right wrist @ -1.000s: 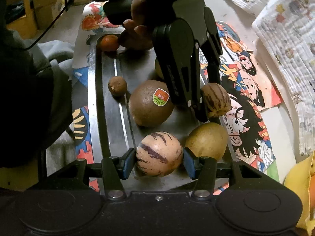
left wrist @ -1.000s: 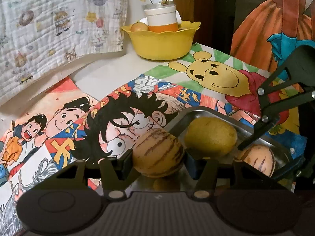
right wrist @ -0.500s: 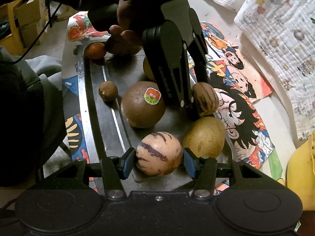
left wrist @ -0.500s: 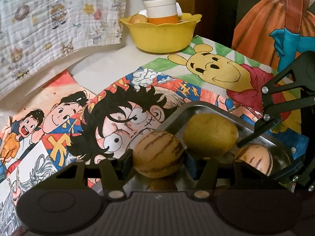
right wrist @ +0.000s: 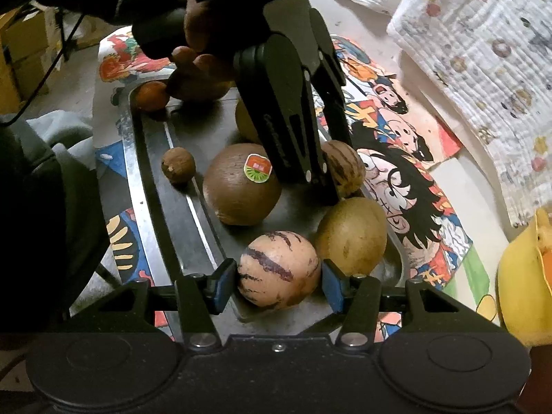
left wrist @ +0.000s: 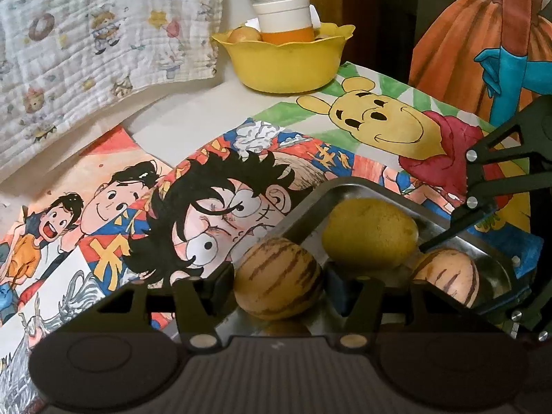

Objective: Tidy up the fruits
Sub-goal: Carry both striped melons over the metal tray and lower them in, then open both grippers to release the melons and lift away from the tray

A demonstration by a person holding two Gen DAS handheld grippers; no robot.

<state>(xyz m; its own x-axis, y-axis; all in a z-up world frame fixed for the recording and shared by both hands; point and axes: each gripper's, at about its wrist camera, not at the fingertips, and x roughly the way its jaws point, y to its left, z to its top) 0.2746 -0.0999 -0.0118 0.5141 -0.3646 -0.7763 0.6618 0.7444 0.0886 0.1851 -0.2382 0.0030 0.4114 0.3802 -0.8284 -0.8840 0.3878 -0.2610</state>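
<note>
Both striped melons are rising slightly off the metal tray [right wrist: 145,207]. Left claw [left wrist: 277,284] is clamping one striped melon [left wrist: 277,284] over the tray's far edge; right claw [right wrist: 278,270] is gripping the other striped melon [right wrist: 278,270] at the near end, just beside a yellow-green fruit [right wrist: 352,234] and a stickered brown fruit [right wrist: 241,184].

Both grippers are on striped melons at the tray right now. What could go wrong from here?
1. The left gripper and right gripper work close together; they could collide.
2. The right striped melon touches the yellow-green fruit; lifting may roll it toward the tray corner.
3. Round melons held only at the sides, like the left striped melon, could slip.
</note>
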